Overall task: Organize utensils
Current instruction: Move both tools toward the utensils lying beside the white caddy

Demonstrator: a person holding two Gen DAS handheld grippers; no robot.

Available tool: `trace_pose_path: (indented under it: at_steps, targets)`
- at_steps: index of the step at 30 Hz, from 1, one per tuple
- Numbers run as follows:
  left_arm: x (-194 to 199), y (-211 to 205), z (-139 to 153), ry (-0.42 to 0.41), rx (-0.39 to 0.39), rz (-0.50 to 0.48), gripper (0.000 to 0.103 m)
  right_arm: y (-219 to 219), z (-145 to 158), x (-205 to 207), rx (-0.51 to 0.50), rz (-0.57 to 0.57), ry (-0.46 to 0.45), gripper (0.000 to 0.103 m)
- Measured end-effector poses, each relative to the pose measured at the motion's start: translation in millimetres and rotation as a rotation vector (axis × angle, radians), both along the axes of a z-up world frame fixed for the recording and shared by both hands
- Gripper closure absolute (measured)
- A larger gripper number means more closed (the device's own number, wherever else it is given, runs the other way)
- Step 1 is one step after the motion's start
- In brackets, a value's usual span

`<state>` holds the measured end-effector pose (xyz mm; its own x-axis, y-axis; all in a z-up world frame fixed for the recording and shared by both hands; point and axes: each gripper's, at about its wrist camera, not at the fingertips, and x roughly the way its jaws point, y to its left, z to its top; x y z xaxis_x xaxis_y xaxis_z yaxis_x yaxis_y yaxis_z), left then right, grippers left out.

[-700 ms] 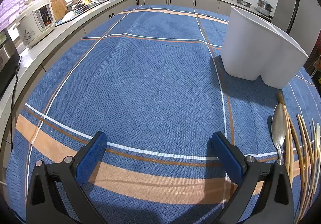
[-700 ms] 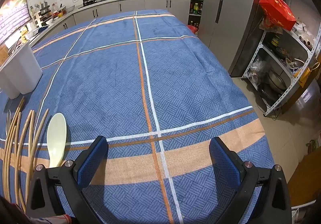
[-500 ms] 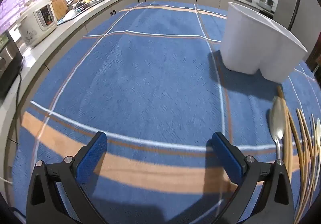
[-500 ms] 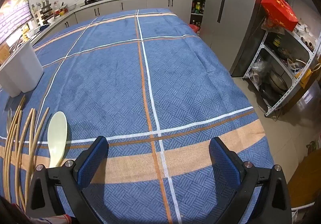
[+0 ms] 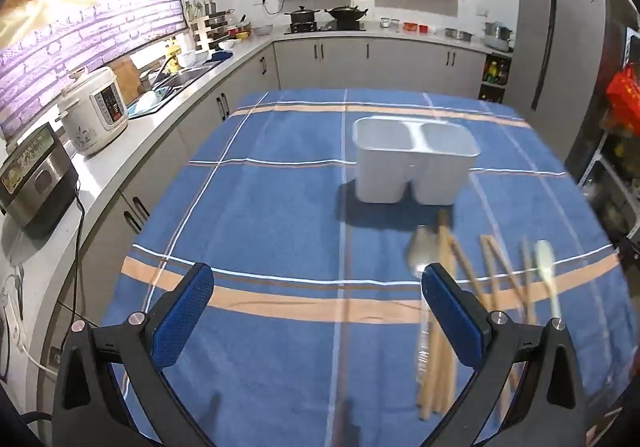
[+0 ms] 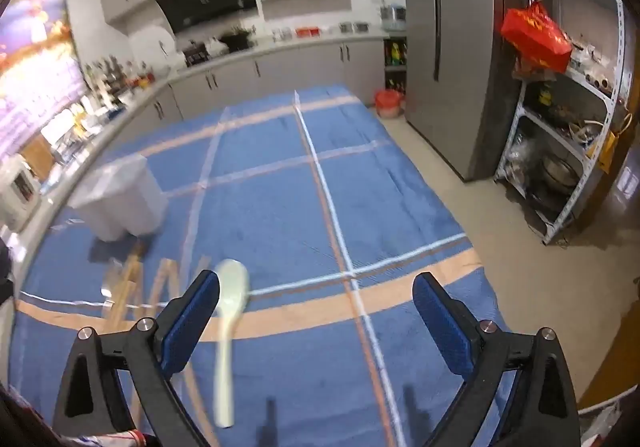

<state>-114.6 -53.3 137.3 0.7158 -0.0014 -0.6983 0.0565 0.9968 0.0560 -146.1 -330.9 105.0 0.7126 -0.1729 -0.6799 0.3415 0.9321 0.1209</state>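
A white two-compartment utensil holder stands upright on the blue checked tablecloth; it also shows in the right wrist view. In front of it lie a metal spoon, several wooden chopsticks and a pale rice paddle, which also shows in the right wrist view. My left gripper is open and empty above the cloth, left of the utensils. My right gripper is open and empty, the paddle beside its left finger.
A counter with a rice cooker and an appliance runs along the left. A fridge and a metal shelf rack stand right of the table. The table's right edge drops to the floor.
Both grippers have risen and pulled back, so the views now show the whole table, the holder from above and the kitchen walls. Both stay open and empty.
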Motion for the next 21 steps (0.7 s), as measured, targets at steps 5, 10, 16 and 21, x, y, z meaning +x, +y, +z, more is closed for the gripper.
trace_pose_path:
  at_steps: [5, 10, 16, 21]
  targets:
    - [-22, -14, 16, -0.001, -0.035, -0.021, 0.000, 19, 29, -21, 0.074, 0.056, -0.096, 0.004]
    - [-44, -33, 23, 0.000, -0.019, -0.045, 0.000, 44, 40, -35, 0.086, 0.102, -0.070, 0.009]
    - [-67, -49, 26, -0.006, 0.000, -0.075, 0.000, 70, 42, -53, -0.003, 0.130, -0.054, 0.009]
    - [-80, -57, 20, 0.002, 0.008, -0.093, 0.000, 81, 45, -64, -0.071, 0.167, -0.064, 0.009]
